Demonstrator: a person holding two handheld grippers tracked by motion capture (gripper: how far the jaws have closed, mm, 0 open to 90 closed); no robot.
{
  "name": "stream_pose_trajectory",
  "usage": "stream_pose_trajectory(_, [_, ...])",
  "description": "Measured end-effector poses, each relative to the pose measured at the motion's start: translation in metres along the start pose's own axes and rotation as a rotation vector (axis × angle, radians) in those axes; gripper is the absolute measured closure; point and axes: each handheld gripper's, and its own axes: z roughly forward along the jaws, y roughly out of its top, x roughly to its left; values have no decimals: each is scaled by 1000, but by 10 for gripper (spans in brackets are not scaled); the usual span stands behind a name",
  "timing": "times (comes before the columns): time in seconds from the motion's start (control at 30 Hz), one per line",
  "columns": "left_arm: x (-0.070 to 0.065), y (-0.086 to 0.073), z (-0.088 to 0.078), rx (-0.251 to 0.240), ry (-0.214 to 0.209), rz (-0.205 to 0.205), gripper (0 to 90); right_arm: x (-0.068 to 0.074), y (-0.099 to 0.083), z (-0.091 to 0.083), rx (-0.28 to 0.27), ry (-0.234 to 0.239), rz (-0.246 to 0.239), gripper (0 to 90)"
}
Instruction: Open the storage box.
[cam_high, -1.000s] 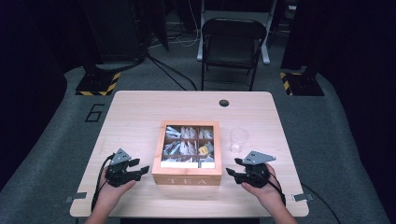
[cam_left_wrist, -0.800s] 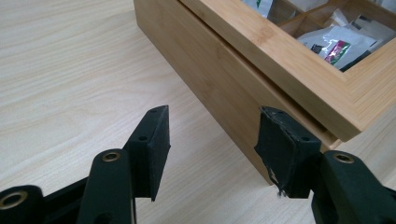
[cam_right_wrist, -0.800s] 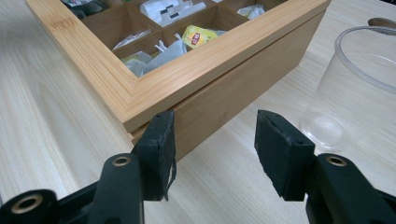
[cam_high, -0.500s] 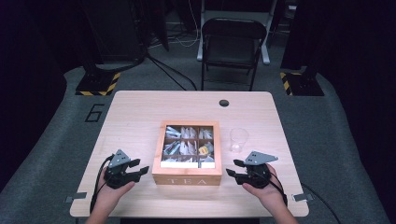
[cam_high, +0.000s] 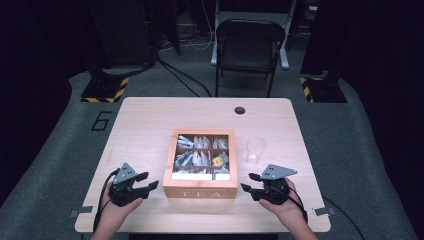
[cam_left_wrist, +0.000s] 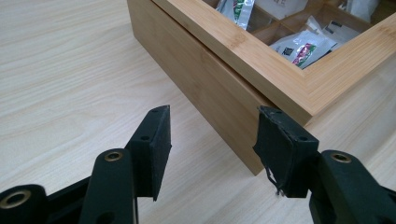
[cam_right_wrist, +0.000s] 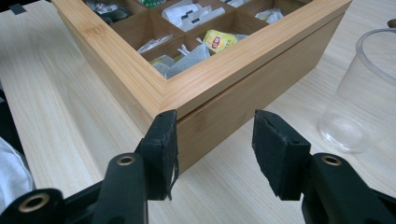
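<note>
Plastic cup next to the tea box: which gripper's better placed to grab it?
Right. The right gripper sits on the cup's side of the tea box, jaws open and empty. The left gripper would have to cross the box.

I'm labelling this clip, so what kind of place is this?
Probably a recording studio or lab, not a home: dark curtained surroundings, hazard-striped stand bases on grey floor covering, and one wooden table with a tea box, a plastic cup and a folding chair behind.
</note>
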Motion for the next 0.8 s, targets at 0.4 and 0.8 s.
stream_pose_trajectory(0.4, [-6,-5,1,0,-14,0,455,6,-4,1,0,28,22,467])
stream_pose_trajectory(0.8, [-12,-7,5,3,-56,18,477,10,-8,8,9,58,21,467])
